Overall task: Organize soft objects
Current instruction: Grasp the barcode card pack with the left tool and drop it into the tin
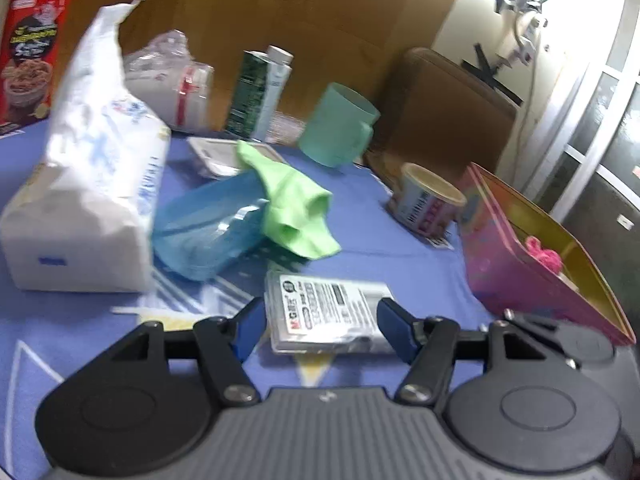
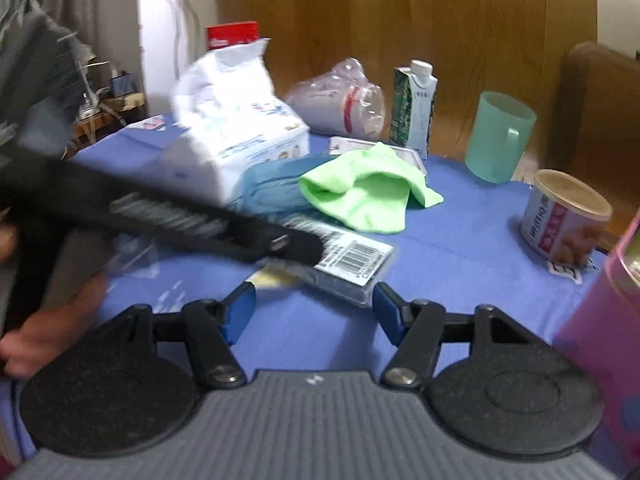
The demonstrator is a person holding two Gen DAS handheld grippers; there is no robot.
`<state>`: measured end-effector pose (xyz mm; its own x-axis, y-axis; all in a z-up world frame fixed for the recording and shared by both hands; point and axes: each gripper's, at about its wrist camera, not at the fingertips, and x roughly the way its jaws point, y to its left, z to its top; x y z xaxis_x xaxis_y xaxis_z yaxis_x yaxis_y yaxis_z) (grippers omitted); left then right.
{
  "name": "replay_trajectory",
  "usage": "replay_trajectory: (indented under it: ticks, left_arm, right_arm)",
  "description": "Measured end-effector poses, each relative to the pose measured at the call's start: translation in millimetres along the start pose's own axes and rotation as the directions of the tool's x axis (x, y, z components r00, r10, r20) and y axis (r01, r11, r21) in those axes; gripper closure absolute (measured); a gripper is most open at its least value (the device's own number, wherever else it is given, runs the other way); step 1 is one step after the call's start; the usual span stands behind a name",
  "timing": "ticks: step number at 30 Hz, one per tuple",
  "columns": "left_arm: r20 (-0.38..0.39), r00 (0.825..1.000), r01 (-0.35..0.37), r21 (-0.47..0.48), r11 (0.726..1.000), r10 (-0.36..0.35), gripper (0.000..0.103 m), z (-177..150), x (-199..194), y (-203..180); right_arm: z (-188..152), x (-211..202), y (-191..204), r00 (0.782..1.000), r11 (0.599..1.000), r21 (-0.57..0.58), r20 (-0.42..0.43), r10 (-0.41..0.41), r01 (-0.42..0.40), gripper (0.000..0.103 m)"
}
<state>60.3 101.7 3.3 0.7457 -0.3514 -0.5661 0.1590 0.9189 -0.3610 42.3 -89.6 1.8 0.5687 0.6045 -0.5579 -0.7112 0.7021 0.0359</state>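
Note:
A light green cloth point(image 1: 294, 204) lies crumpled mid-table, partly over a blue plastic pack point(image 1: 204, 232); both also show in the right wrist view, the cloth point(image 2: 360, 192) and the pack point(image 2: 272, 190). A pink box point(image 1: 528, 264) at the right holds a pink fuzzy item point(image 1: 544, 254). My left gripper point(image 1: 322, 326) is open, its blue pads either side of a clear packet point(image 1: 328, 314) on the table. My right gripper point(image 2: 314, 310) is open and empty, just short of the same packet point(image 2: 352, 264). The left gripper body point(image 2: 160, 216) crosses the right wrist view.
A blue tablecloth point(image 1: 400, 252) covers the table. A white tissue pack point(image 1: 92, 184), red cereal box point(image 1: 32, 48), clear bag point(image 1: 172, 80), green carton point(image 1: 256, 92), teal mug point(image 1: 340, 124) and small tin point(image 1: 428, 200) stand around. A wooden chair point(image 1: 448, 112) is behind.

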Motion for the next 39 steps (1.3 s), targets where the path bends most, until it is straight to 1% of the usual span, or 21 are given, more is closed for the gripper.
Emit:
replay_trajectory:
  ticks: [3,4,6,7,8,9,11,13,15,17,19,23,25,26,27,28,30,32,35,37,39]
  left_arm:
    - [-0.01,0.999,0.039,0.042,0.998,-0.039,0.039,-4,1,-17]
    - [-0.01,0.999,0.043,0.066,0.997,-0.042,0.038,-4,4,-24]
    - [-0.02,0.998,0.068,0.092,0.993,-0.067,0.039,-2,10,-35]
    - [-0.026,0.996,0.083,0.094,0.992,-0.081,0.039,0,15,-40]
    - [-0.023,0.996,0.084,0.098,0.992,-0.082,0.039,2,17,-44]
    - [-0.016,0.997,0.077,0.098,0.992,-0.076,0.039,4,16,-46]
    - [0.016,0.997,0.076,0.089,0.993,-0.078,0.037,8,7,-48]
    - [0.039,0.996,0.08,0.072,0.994,-0.083,0.037,9,-6,-45]
    - [0.043,0.995,0.087,0.056,0.995,-0.09,0.037,7,-20,-40]
    - [0.018,0.995,0.097,0.039,0.995,-0.098,0.037,4,-30,-35]
    - [-0.03,0.994,0.105,0.023,0.994,-0.104,0.036,-2,-33,-35]
    - [-0.124,0.989,0.079,0.027,0.996,-0.076,0.037,-16,-24,-42]
    - [-0.157,0.983,0.092,0.006,0.996,-0.09,0.041,-23,-13,-43]
    - [-0.135,0.987,0.087,0.022,0.996,-0.083,0.044,-26,-12,-47]
    - [-0.136,0.988,0.081,0.041,0.996,-0.075,0.047,-28,-11,-51]
    - [-0.132,0.99,0.065,0.062,0.996,-0.057,0.05,-28,-9,-56]
    - [-0.138,0.988,0.077,0.067,0.995,-0.067,0.051,-28,-6,-61]
    - [-0.136,0.986,0.106,0.055,0.993,-0.098,0.051,-25,-7,-66]
    - [-0.092,0.986,0.148,0.097,0.984,-0.139,0.051,-15,-13,-85]
    - [-0.061,0.983,0.178,0.142,0.974,-0.171,0.051,-5,-16,-104]
    - [-0.044,0.976,0.216,0.189,0.958,-0.212,0.051,5,-15,-126]
  right_arm:
    - [-16,-21,9,1.0,1.0,0.012,-0.003,-0.017,0.017,0.036]
    - [-19,-26,9,1.0,0.999,0.037,-0.002,0.002,-0.002,0.036]
    - [-28,-42,9,0.995,0.989,0.104,0.0,0.104,-0.104,0.036]
    - [-31,-49,11,0.99,0.983,0.114,0.007,0.143,-0.143,0.038]
    - [-34,-56,15,0.987,0.981,0.105,0.017,0.16,-0.161,0.038]
    - [-36,-61,17,0.988,0.984,0.092,0.026,0.152,-0.153,0.038]
    - [-36,-68,16,0.994,0.991,0.081,0.046,0.103,-0.107,0.037]
    - [-36,-73,8,0.996,0.993,0.103,0.063,0.056,-0.062,0.036]
    - [-36,-75,1,0.997,0.991,0.127,0.072,0.033,-0.042,0.036]
    - [-36,-72,-1,0.997,0.991,0.131,0.074,0.014,-0.024,0.03]
    - [-40,-70,0,0.997,0.993,0.115,0.072,-0.004,-0.004,0.026]
    - [-39,-53,9,0.999,0.998,0.061,0.031,-0.037,0.035,0.026]
    - [-39,-44,9,0.998,0.998,0.039,0.004,-0.059,0.058,0.028]
    - [-38,-40,8,0.998,0.997,0.042,0.003,-0.06,0.059,0.031]
    - [-38,-40,6,0.998,0.997,0.049,0.007,-0.056,0.056,0.036]
    - [-37,-39,5,0.998,0.997,0.056,0.011,-0.062,0.061,0.045]
    - [-37,-41,3,0.996,0.994,0.069,0.015,-0.089,0.088,0.045]
    - [-40,-47,3,0.992,0.99,0.075,0.032,-0.121,0.118,0.045]
    - [-43,-63,-1,0.982,0.983,0.093,0.089,-0.168,0.16,0.045]
    - [-42,-77,-3,0.965,0.974,0.096,0.145,-0.218,0.205,0.045]
    - [-40,-93,-9,0.939,0.959,0.109,0.2,-0.279,0.261,0.045]
